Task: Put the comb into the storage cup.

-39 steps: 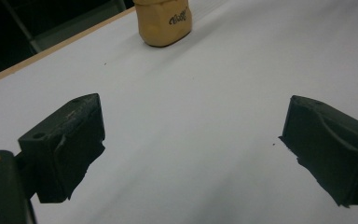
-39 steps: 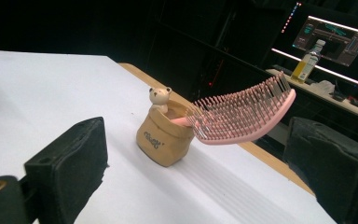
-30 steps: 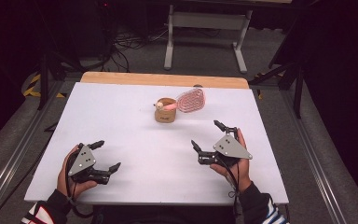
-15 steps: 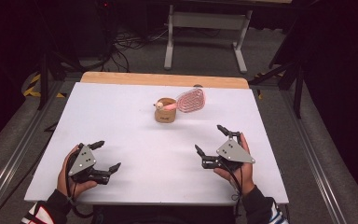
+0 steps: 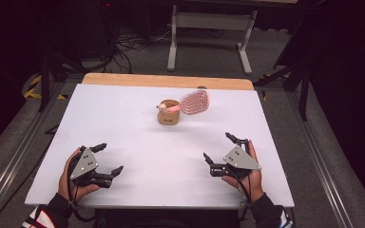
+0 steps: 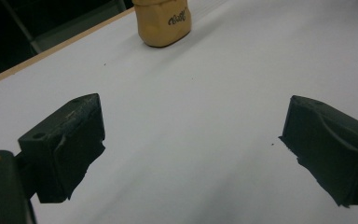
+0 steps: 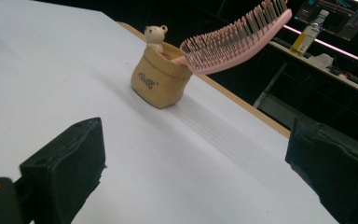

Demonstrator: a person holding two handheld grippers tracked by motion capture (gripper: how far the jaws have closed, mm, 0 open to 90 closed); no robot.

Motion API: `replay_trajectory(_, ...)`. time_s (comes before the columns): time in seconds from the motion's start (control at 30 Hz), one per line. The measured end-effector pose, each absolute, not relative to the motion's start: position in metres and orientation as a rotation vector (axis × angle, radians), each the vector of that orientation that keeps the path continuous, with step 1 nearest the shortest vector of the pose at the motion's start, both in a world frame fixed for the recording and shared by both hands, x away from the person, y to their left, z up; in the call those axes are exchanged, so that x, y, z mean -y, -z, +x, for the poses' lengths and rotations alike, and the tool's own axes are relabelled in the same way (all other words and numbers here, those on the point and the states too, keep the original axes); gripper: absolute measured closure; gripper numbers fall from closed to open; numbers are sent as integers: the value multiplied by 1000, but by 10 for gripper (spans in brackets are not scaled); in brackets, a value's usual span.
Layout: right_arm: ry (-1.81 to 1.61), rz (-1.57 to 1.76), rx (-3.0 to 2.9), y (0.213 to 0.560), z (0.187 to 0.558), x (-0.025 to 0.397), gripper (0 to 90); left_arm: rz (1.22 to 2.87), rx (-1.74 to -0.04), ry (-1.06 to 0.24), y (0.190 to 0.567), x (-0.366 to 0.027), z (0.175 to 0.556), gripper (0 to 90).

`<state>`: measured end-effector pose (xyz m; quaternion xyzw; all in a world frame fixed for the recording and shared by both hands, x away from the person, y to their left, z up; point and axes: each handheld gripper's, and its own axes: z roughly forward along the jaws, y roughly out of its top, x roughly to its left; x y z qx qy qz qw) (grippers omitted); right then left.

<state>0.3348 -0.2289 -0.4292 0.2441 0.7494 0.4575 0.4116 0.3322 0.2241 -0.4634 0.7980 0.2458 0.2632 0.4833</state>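
Both claws rest low on the white bench [image 5: 123,118], jaws apart, empty: left claw [image 5: 110,159], right claw [image 5: 217,148]. Pink hairbrush [image 5: 194,102] stands handle-down in the tan bear pot [image 5: 169,114], upper centre. Approach the brush head from the right (steady the pot, which looks tippy).

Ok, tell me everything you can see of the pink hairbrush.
The pink hairbrush looks like plastic, with an oval paddle head carrying rows of thin bristles. Its handle end sits inside the small tan pot, so the head juts out over the rim, tilted upward, bristles facing down toward the white table. In the high view the head points right of the pot, at the table's far middle. A little bear figure sits on the pot's rim beside it. Nothing else touches it.
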Motion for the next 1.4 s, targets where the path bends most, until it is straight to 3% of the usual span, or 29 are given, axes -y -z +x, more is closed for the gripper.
replay_trajectory(1.4, -1078, 801, -1881, 461, 319, 294, 43, 1943, -600, -640, 465, -222, 334, 66)
